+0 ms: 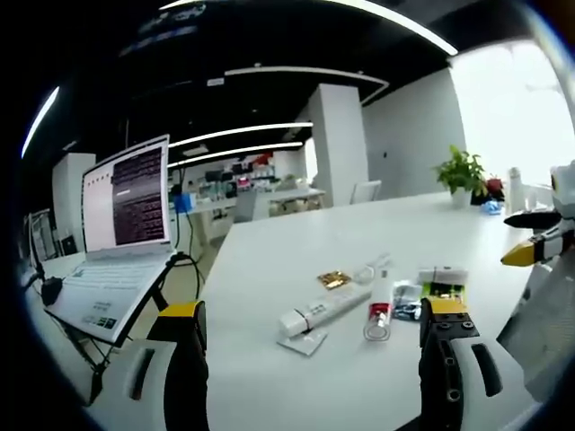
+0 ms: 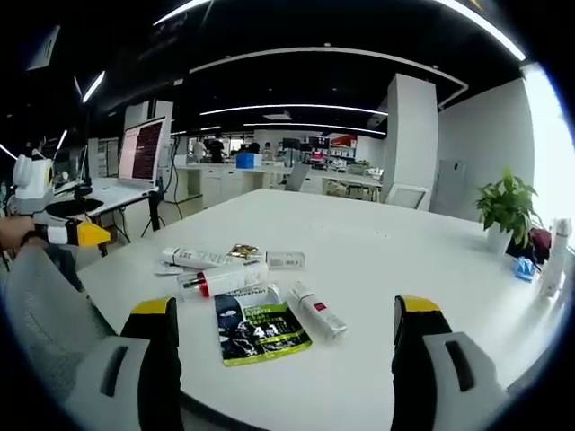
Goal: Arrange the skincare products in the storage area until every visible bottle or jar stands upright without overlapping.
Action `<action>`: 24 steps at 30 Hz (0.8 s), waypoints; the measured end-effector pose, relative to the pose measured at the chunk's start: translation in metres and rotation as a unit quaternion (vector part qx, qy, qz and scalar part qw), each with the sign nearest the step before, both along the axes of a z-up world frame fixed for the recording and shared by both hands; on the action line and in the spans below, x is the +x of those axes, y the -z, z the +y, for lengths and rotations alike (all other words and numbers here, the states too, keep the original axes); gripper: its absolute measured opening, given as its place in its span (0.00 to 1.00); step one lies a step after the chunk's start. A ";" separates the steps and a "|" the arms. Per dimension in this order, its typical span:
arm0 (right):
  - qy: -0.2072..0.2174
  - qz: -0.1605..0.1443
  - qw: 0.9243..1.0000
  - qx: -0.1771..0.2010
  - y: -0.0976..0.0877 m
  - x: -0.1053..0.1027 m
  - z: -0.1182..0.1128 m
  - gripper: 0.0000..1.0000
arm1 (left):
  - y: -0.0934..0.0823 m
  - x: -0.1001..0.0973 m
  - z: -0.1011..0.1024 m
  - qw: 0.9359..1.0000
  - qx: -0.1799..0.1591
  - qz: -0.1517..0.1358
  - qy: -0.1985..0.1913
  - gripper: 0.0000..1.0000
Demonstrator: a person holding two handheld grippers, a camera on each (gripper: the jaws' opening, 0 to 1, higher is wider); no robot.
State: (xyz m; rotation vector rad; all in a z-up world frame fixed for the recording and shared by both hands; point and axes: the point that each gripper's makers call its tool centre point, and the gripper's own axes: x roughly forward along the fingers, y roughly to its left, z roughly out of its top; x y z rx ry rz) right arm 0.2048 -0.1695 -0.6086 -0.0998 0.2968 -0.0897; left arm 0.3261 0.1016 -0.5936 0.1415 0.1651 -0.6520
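Several skincare items lie flat on the white table. In the left gripper view I see a long white tube, a red-capped white tube, a gold sachet and a green-black sachet. My left gripper is open, just short of them, with nothing between its jaws. In the right gripper view the green-black sachet lies nearest, with a white tube beside it, the red-capped tube behind and the gold sachet further back. My right gripper is open and holds nothing.
An open laptop stands on a raised stand off the table's left edge. A potted plant and a pale bottle stand at the far end of the table. The left gripper shows at the left, with a grey sleeve.
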 end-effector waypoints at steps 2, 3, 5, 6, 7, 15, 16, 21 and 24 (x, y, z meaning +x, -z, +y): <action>0.000 0.001 1.000 0.000 0.000 0.000 0.000 1.00 | -0.001 0.000 0.000 1.000 0.000 -0.003 0.000 0.97; 0.000 0.000 1.000 0.000 0.000 0.000 0.000 1.00 | 0.000 0.000 0.000 1.000 0.001 -0.002 0.000 0.97; 0.000 0.000 1.000 0.000 0.000 0.000 0.000 1.00 | 0.000 0.000 0.001 1.000 0.002 0.000 -0.001 0.97; 0.000 0.001 1.000 -0.001 0.000 0.000 0.000 1.00 | 0.000 0.000 0.001 1.000 0.002 -0.001 -0.001 0.97; -0.001 0.002 1.000 -0.001 0.001 0.000 0.001 1.00 | 0.000 0.000 0.000 1.000 0.000 -0.001 0.000 0.97; -0.001 0.007 1.000 -0.002 0.002 0.000 0.001 1.00 | 0.001 0.000 0.000 1.000 0.002 0.001 -0.001 0.97; -0.002 0.007 1.000 -0.003 0.002 0.000 0.001 1.00 | 0.001 0.000 0.000 1.000 0.003 0.001 -0.001 0.97; -0.002 0.009 1.000 -0.006 0.003 0.001 0.000 1.00 | 0.002 0.001 0.000 1.000 0.006 0.000 -0.002 0.97; -0.003 0.010 1.000 -0.008 0.004 0.001 0.000 1.00 | 0.002 0.001 0.000 1.000 0.006 0.001 -0.003 0.97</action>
